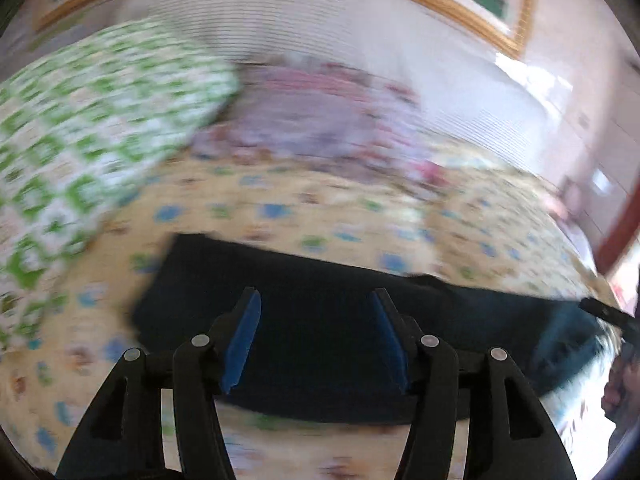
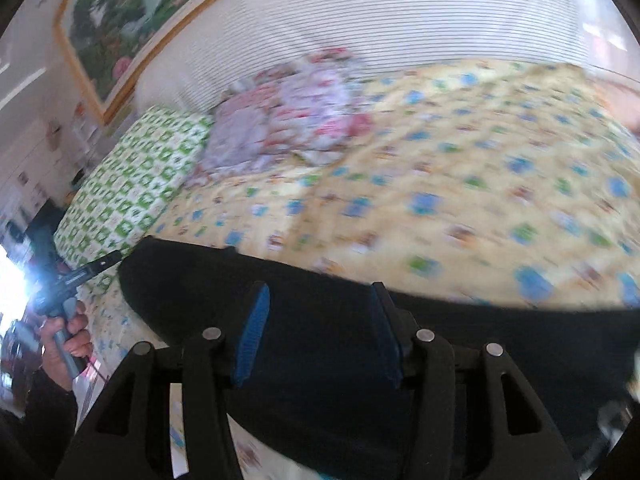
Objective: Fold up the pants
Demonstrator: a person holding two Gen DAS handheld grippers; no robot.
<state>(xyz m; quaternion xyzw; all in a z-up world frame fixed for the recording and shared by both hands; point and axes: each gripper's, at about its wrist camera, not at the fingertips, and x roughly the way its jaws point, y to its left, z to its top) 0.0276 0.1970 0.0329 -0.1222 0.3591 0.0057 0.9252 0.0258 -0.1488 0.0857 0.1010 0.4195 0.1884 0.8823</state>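
Observation:
Dark navy pants (image 1: 200, 280) lie folded flat on the yellow patterned bedsheet (image 1: 280, 200). My left gripper (image 1: 315, 296) hovers over them, its blue pads apart and nothing between them. In the right wrist view the same pants (image 2: 192, 280) spread across the lower frame. My right gripper (image 2: 320, 288) stands open above the cloth and holds nothing. The other gripper shows at each view's edge: the right one (image 1: 608, 314) at the pants' right end, the left one (image 2: 104, 262) in a hand (image 2: 68, 332) near their left end. Both views are blurred.
A green-and-white checked pillow (image 1: 80, 140) lies at the left. A crumpled pink floral blanket (image 1: 320, 120) sits against the white ribbed headboard (image 1: 280, 20). A framed landscape painting (image 2: 132, 20) hangs on the wall. Yellow sheet (image 2: 480, 160) stretches to the right.

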